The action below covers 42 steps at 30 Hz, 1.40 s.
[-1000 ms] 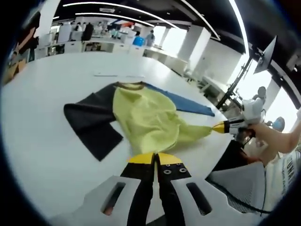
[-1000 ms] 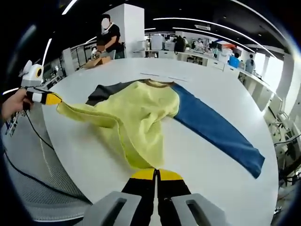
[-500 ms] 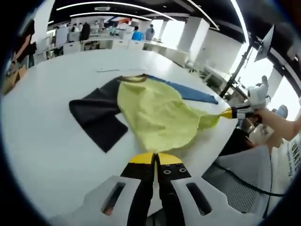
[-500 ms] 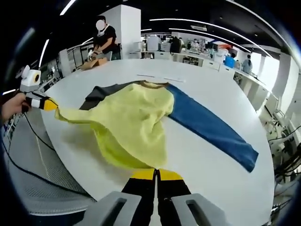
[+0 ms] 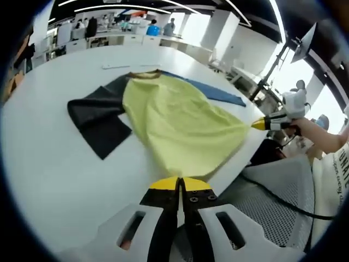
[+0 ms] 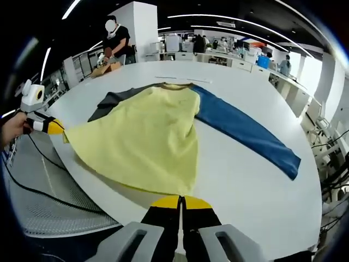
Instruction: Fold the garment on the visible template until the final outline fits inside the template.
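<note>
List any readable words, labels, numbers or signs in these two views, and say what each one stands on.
None can be read.
Dark lettering on the person's white clothing at the right edge of the left gripper view: cut off and too blurred to read.
The yellow, blue and black garment and the white table carry no visible text.

Soft matt cloth garment (image 5: 174, 125) lies on a smooth, seemingly slightly glossy white table (image 5: 49, 158).

Opposite hem corners — shared garment (image 5: 180, 128)
</note>
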Motion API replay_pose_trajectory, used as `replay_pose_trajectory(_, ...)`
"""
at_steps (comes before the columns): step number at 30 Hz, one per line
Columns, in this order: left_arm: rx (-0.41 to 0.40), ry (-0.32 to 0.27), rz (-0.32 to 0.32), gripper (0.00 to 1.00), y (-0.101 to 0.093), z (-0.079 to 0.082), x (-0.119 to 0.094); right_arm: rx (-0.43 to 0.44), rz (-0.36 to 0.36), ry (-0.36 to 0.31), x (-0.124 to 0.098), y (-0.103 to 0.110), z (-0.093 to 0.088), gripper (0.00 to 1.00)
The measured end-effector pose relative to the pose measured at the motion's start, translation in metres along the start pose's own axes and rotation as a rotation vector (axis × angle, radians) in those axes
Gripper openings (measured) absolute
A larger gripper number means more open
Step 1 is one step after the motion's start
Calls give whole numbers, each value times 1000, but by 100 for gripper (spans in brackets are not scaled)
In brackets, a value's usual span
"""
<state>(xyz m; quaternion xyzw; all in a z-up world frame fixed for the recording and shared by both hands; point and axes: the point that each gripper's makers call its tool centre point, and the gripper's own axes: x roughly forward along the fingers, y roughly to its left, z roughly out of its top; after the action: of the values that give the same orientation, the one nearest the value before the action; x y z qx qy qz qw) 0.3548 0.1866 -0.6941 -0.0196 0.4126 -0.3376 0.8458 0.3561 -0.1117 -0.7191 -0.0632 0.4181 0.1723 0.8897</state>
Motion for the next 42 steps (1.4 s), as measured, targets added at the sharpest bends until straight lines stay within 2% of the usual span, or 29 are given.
replay_pose_trajectory(7,-33,25,-27,0,-10,-13,15,12,-2,49,11,-1,-22,0)
replay_pose_trajectory(13,-91,29,-61,0,-20,-19,26,17,-2,64,17,-2,-30,0)
replay_pose_trajectory(23,-121,46,-106,0,-39,-23,47,29,-3,69,21,-2,-33,0)
replay_pose_trajectory(31,-132,83,-79,0,-39,-34,60,32,-7,63,22,-3,-32,0)
replay_pose_trajectory(35,-170,67,-77,0,-39,-34,61,47,-4,62,22,-4,-31,0)
replay_pose_trajectory(41,-152,54,-75,1,-40,-33,56,64,4,68,20,-3,-31,0)
replay_pose_trajectory(42,-151,46,-90,1,-44,-31,53,72,5,70,18,-3,-30,0)
